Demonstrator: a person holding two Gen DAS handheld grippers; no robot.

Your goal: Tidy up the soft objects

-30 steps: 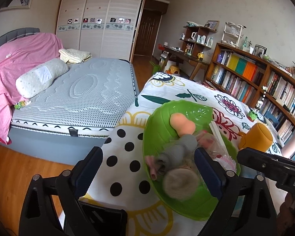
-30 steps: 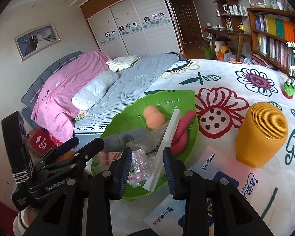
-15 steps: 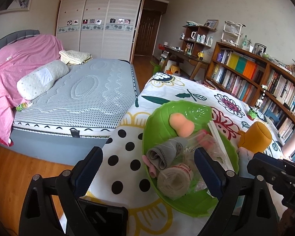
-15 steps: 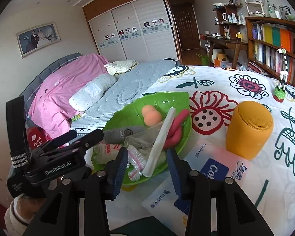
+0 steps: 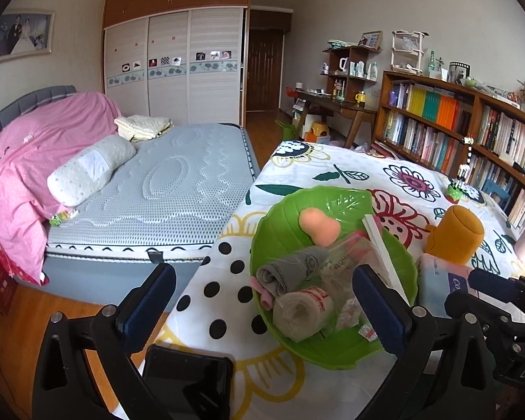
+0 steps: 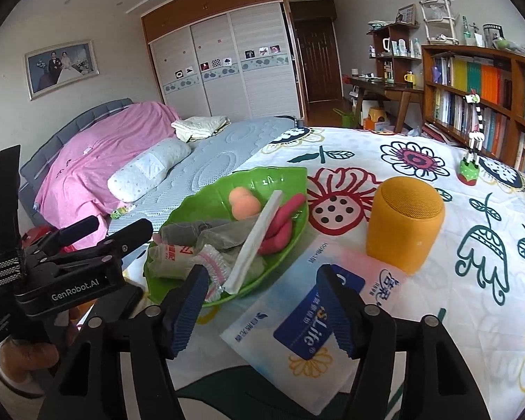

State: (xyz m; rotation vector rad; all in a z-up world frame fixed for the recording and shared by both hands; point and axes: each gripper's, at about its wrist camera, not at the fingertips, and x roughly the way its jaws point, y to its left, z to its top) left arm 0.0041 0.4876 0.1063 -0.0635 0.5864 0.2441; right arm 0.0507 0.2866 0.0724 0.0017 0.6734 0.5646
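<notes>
Green plastic leaf-shaped dish (image 6: 290, 182): on the flower-print tablecloth (image 6: 472, 315), at about 11 o'clock from the right gripper; holds all the soft items listed below.
Peach gourd-shaped sponge (image 6: 243, 203): toward the far side of the dish, lying free.
Grey rolled cloth (image 5: 287, 273): near side of the dish, touching the beige roll with red print (image 5: 302, 309) at its 6 o'clock.
Pink soft pieces (image 6: 280, 227): curved, at 3 o'clock of the dish interior, beside the white flat strip (image 6: 255, 241) that lies slanted across the dish.
Clear crinkled bag (image 5: 346, 273): mid-dish, partly under the strip.
Left gripper (image 5: 262, 301): jaws wide apart, nothing between them; hangs above the near rim of the dish.
Right gripper (image 6: 262, 304): jaws apart, empty; above the white-and-blue tissue pack (image 6: 308, 318), which lies flat on the cloth just beside the dish.
Orange cylindrical speaker with mesh top (image 6: 404, 220): upright at 1 o'clock from the right gripper, touching the far edge of the tissue pack.
Person's hand (image 6: 28, 353): grips the left tool's handle, low left in the right wrist view.
</notes>
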